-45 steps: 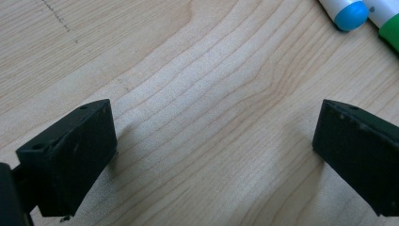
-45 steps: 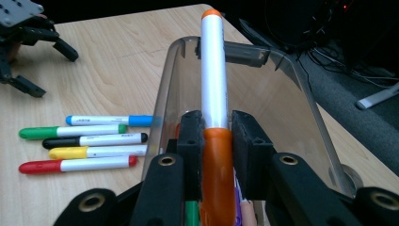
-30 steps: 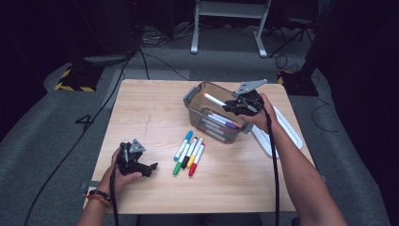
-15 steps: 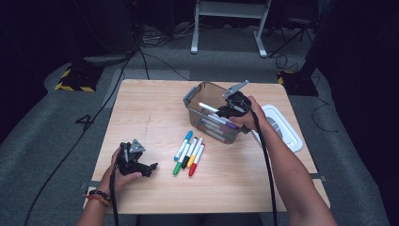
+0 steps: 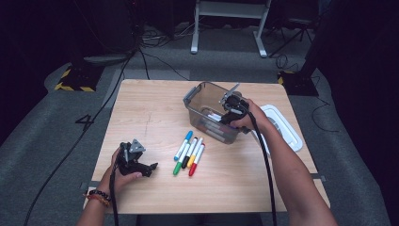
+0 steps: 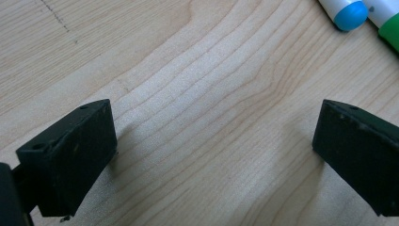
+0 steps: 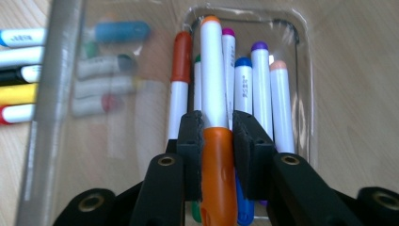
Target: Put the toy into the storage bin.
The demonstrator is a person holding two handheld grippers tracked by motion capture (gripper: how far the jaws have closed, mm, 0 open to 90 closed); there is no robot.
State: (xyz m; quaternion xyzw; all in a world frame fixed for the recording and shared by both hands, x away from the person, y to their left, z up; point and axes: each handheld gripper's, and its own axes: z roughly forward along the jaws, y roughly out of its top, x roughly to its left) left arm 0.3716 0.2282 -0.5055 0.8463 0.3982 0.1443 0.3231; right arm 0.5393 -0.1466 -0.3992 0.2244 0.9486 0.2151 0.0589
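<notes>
Left hand-held gripper (image 5: 151, 167) resting low at about 7 o'clock, gripped in the left hand (image 5: 121, 165), forearm entering from 6 o'clock, jaws standing wide apart with nothing between them. Right hand-held gripper (image 5: 221, 112) out at about 1 o'clock, right forearm stretched long from 5 o'clock, jaws just easing apart yet pads (image 7: 192, 141) pressed on an orange marker (image 7: 215, 127).

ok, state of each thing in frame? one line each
Left hand-held gripper: open, nothing between its jaws, low over the table.
Right hand-held gripper: inside the bin, jaws just easing open but pads on the orange marker.
Clear bin: upright, lid off, markers inside.
Lid: flat on table, beside bin.
Loose markers: capped, side by side.
</notes>
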